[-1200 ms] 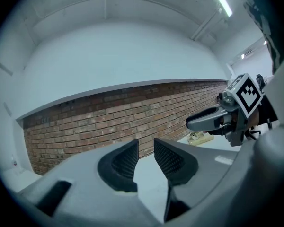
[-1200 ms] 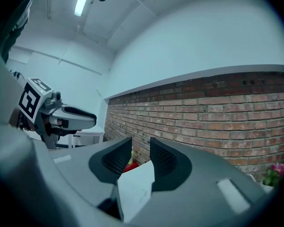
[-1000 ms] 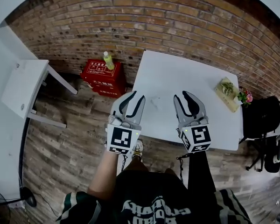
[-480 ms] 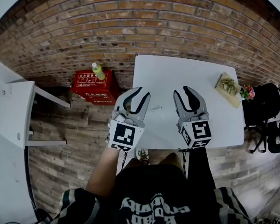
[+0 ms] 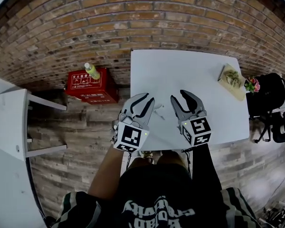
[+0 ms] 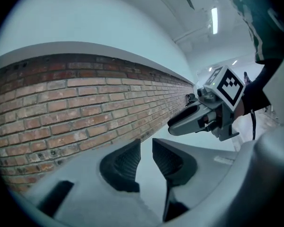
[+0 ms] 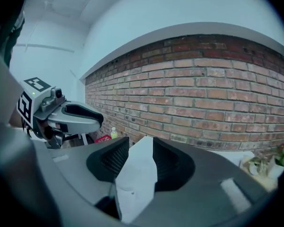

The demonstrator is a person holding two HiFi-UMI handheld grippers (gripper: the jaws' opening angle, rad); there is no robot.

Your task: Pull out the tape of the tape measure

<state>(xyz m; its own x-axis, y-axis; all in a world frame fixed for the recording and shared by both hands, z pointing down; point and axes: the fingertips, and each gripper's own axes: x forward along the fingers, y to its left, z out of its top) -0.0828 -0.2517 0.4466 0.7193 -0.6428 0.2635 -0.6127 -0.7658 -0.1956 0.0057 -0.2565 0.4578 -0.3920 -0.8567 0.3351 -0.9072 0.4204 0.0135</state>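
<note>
Now both have dipped toward the white worktop (image 5: 190, 70) at twelve o'clock, the left tool (image 5: 148, 98) just narrowing, the right tool (image 5: 177, 95) just widening, both apart and empty, yet no tape measure shows clearly, only a faint speck (image 5: 157, 110) between them, so I'd say the pull hasn't begun.

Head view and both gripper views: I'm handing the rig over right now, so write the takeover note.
Left gripper: open and empty; its jaws have just been closing to a narrow gap.
Right gripper: open and empty; its jaws have just been opening.
Both hover over the near part of the white table.
Tape measure: not identifiable in any view. Only a tiny mark shows on the table between the grippers.
Done: nothing.
Left: find the tape measure, grip its case, pull out the tape.
</note>
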